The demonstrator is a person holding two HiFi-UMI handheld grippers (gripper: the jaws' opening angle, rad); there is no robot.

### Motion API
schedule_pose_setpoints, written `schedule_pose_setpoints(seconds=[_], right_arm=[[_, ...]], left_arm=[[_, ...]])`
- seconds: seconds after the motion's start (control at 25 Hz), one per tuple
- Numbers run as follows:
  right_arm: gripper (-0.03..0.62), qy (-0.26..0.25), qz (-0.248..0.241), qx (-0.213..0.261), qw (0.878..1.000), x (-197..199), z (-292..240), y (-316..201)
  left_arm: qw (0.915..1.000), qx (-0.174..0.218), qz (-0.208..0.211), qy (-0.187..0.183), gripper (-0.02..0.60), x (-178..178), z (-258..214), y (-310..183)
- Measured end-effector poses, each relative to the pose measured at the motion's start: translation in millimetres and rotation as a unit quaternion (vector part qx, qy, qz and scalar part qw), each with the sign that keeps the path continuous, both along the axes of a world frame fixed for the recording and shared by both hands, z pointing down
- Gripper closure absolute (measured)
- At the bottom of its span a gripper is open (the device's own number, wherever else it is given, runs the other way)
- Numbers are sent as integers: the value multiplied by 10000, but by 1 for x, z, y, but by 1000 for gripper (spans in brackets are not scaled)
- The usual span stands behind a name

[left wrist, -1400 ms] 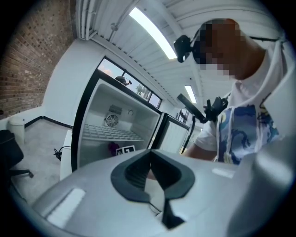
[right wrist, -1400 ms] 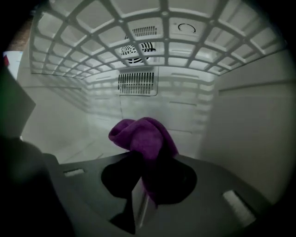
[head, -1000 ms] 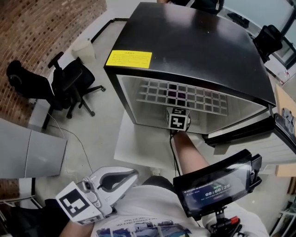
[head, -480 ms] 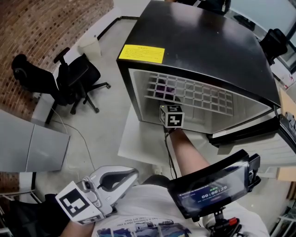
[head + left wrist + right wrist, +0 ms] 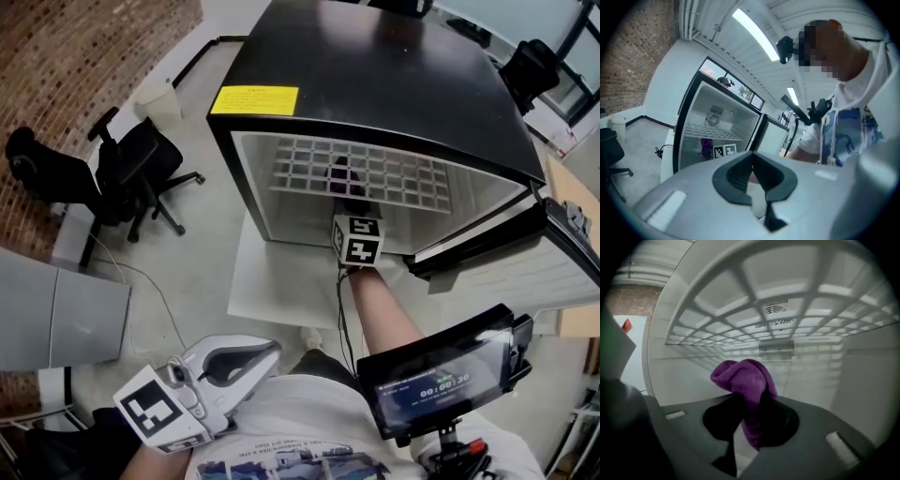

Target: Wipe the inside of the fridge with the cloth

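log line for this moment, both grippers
right hand-held gripper: shut on cloth, inside fridge under shelf | left hand-held gripper: shut, empty, outside fridge

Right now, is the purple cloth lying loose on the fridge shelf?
No, the right gripper holds the purple cloth between its jaws, underneath the white grid shelf.

We have the right claw (image 5: 751, 416) inside the fridge (image 5: 394, 84), below its shelf (image 5: 394, 183), cloth (image 5: 743, 378) in it. Chair (image 5: 127, 169) sits left of the fridge, left claw (image 5: 267, 354) well out in front.
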State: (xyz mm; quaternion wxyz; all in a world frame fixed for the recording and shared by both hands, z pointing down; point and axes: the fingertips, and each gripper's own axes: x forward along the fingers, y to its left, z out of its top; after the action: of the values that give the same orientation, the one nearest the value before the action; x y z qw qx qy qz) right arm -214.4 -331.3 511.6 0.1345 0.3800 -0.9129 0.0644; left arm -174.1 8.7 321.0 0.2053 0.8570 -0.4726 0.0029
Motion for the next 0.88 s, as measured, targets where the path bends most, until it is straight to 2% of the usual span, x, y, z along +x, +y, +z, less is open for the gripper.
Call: schedule_pose_setpoints(seconds=[0.12,0.24,0.4,0.64,0.88], right_arm=[[516,214,619,168,9977,47,-4,-18],[516,499,1099,222,9924,90,0,-30],[516,736,1637,171,9836,127,6,-39],[516,829,1595,-207,9835,131,33,-39],[516,762,1189,-410,9891,99,44,-25]], left_arm=[[9997,10,223,47,574,9,0,-4],[9988,-5,405,286,574,23,-7,-12],[9976,2,575,384,574,34,-13,-19],[9979,33,624,181,574,32,-8,-21],[9985,-87,452,294,574,31,-10,-21]])
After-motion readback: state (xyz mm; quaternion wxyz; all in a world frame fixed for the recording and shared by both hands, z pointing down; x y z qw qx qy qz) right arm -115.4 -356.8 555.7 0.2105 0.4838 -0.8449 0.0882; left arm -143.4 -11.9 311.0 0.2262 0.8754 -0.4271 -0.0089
